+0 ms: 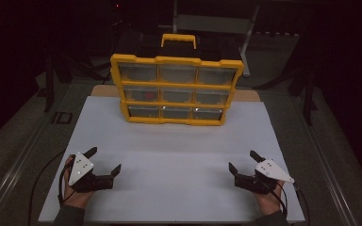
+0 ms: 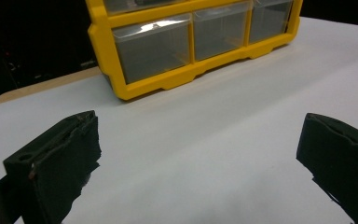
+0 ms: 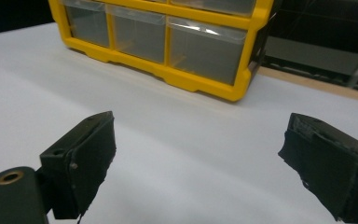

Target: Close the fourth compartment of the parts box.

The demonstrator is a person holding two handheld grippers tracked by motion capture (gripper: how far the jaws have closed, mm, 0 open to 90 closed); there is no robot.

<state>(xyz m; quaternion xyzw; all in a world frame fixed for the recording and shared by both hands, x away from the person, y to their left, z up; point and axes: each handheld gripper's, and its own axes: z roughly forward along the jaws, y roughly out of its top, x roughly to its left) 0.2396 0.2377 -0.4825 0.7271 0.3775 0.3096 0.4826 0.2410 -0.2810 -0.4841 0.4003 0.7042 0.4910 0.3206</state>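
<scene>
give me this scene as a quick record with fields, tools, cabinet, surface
left tool: open, holds nothing, low over the near left of the sheet
right tool: open, holds nothing, near right
cabinet: yellow frame, nine clear drawers in three rows, upright at the far side, handle on top
red item: inside the middle-left drawer
surface: white sheet

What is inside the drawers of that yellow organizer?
The middle-left drawer of the yellow organizer holds something red. The other clear drawers look empty or too dim to judge.
</scene>
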